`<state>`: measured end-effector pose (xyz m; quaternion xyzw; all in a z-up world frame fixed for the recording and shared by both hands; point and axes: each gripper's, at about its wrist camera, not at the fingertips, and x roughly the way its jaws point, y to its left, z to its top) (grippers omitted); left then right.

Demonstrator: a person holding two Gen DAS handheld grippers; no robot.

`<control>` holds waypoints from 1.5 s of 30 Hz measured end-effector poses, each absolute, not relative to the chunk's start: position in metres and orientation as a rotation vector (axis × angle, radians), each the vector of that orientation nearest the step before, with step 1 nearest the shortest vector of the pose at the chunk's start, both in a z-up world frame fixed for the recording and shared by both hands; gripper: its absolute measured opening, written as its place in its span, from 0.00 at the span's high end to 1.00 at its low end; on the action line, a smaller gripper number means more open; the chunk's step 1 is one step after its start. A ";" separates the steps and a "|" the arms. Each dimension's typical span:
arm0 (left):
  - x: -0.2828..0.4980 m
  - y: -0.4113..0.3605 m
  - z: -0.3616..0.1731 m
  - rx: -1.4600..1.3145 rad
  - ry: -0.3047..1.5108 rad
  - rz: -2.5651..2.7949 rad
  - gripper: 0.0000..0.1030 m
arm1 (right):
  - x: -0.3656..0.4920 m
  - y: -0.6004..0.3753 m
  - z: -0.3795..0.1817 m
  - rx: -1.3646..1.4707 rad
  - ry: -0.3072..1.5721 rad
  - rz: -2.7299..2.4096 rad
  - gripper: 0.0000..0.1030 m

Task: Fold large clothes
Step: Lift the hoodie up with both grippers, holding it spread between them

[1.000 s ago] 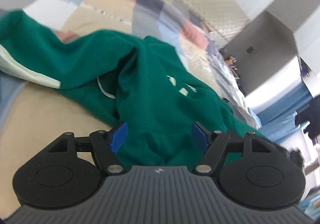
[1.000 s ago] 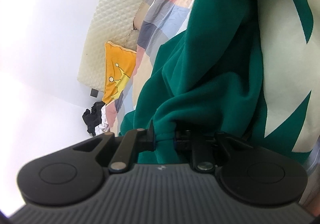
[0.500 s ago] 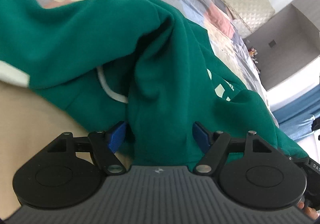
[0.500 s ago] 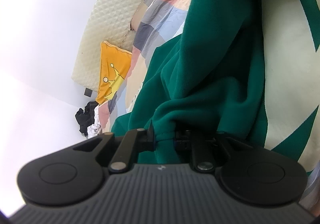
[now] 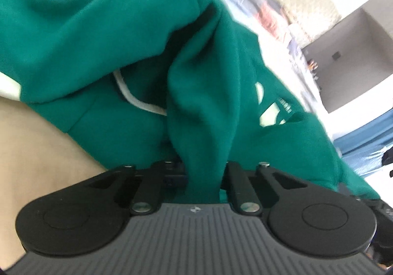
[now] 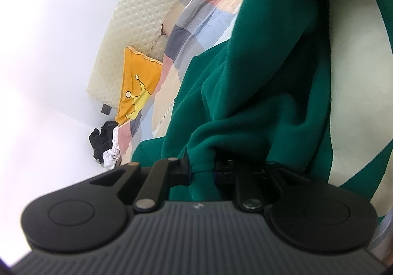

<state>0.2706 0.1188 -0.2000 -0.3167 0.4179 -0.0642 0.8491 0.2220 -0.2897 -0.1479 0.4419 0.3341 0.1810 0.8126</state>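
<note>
- Two grippers are engaged on one garment – a green hoodie [image 5: 201,93] lying partly on the patchwork bedspread [image 6: 196,17]
- Left gripper [image 5: 205,171]: jaws drawn together on a raised ridge of green fabric, which rises straight ahead from between the fingers; the pads themselves are hidden by the cloth
- Right gripper [image 6: 202,170]: jaws clamped on a bunched hem or edge of the same hoodie; the fabric climbs up and to the right of the fingers, with a cream panel [image 6: 356,78] showing on that side
- A white drawstring [image 5: 132,98] lies in a hollow of the fabric just left of the ridge held by the left gripper, which suggests the neck or hood area is near that hand
- Governing relation: in each view the cloth leads forward and away from the fingers, so the garment spans between the two grip points; which hand is nearer the body of the hoodie cannot be determined
- Judgement: the next move likely calls for drawing the two grips apart to tension the cloth before a fold – slack left in the ridge would crease it
- An orange cushion [image 6: 137,88] sits at the far end of the bed, well apart from the garment
</note>
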 end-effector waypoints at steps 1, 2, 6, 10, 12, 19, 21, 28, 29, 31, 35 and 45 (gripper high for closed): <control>0.266 0.119 -0.195 -0.662 0.863 -0.138 0.90 | 0.222 -0.289 -0.148 0.939 0.710 0.386 0.83; 0.260 0.118 -0.189 -0.660 0.841 -0.140 0.91 | 0.222 -0.290 -0.147 0.937 0.708 0.387 0.83; 0.233 0.122 -0.160 -0.676 0.760 -0.161 0.91 | 0.218 -0.291 -0.141 0.929 0.677 0.403 0.83; 0.198 0.136 -0.137 -0.765 0.698 -0.194 0.91 | 0.205 -0.294 -0.129 0.911 0.602 0.464 0.83; 0.178 0.144 -0.129 -0.815 0.670 -0.214 0.91 | 0.200 -0.294 -0.123 0.918 0.573 0.507 0.83; 0.120 0.154 -0.109 -0.876 0.600 -0.318 0.91 | 0.188 -0.288 -0.107 0.852 0.508 0.588 0.83; 0.119 0.152 -0.112 -0.875 0.598 -0.317 0.91 | 0.187 -0.290 -0.108 0.845 0.508 0.588 0.83; 0.144 0.159 -0.130 -0.990 0.625 -0.207 0.93 | 0.192 -0.284 -0.101 0.759 0.535 0.562 0.83; 0.141 0.159 -0.121 -0.991 0.592 -0.211 0.93 | 0.191 -0.282 -0.094 0.727 0.527 0.561 0.83; 0.132 0.157 -0.095 -0.955 0.524 -0.228 0.93 | 0.187 -0.284 -0.077 0.700 0.504 0.574 0.83; 0.115 0.155 -0.034 -0.876 0.415 -0.235 0.93 | 0.181 -0.290 -0.029 0.673 0.443 0.626 0.83; 0.071 0.161 0.127 -0.805 0.183 -0.287 0.93 | 0.160 -0.300 0.141 0.560 0.236 0.727 0.84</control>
